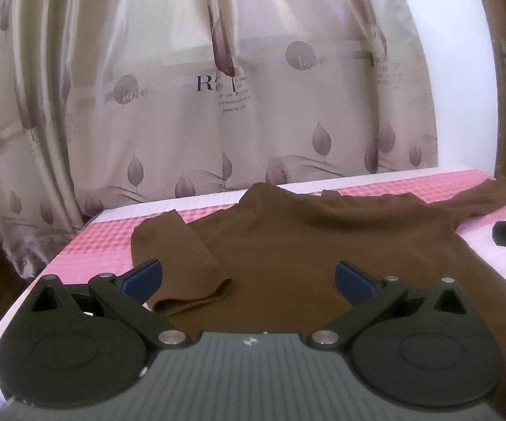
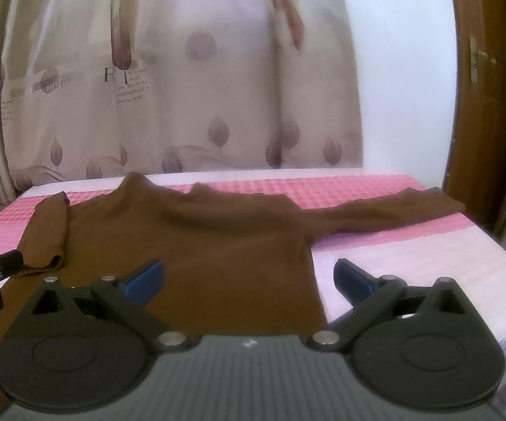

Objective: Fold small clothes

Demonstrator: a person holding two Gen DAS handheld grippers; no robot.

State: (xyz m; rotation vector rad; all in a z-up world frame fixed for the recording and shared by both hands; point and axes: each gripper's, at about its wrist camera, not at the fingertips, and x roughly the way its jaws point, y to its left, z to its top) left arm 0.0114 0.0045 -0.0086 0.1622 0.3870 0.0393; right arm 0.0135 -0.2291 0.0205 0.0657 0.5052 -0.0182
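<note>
Both claws hang with their blue pads spread wide and nothing between them. From its own camera the left claw (image 1: pixel 247 277) sits low in the frame above the near part of a brown long-sleeved top (image 1: pixel 323 245), with the left sleeve (image 1: pixel 175 266) already turned in and lying doubled at centre left. The right claw (image 2: pixel 249 277) hovers over the garment's right edge, one pad above brown cloth and the other above the pale cover.

That top (image 2: pixel 189 245) lies spread flat on the bed (image 2: pixel 410 256), across a pink checked band of the cover. Its other sleeve (image 2: pixel 393 207) stretches straight out toward the right of the frame, unfolded.

My guess is that the fold is only begun: one sleeve in, one to go. Next the right claw would need to travel to the far sleeve end, pinch it, and carry it back over the body.

A satin curtain (image 1: pixel 217 87) with leaf prints fills the upper frame behind the bed, and a brown wooden door (image 2: pixel 480 87) stands at the right. Nothing lies on the cloth to block the reach; only the thin, limp fabric may bunch when pinched.
</note>
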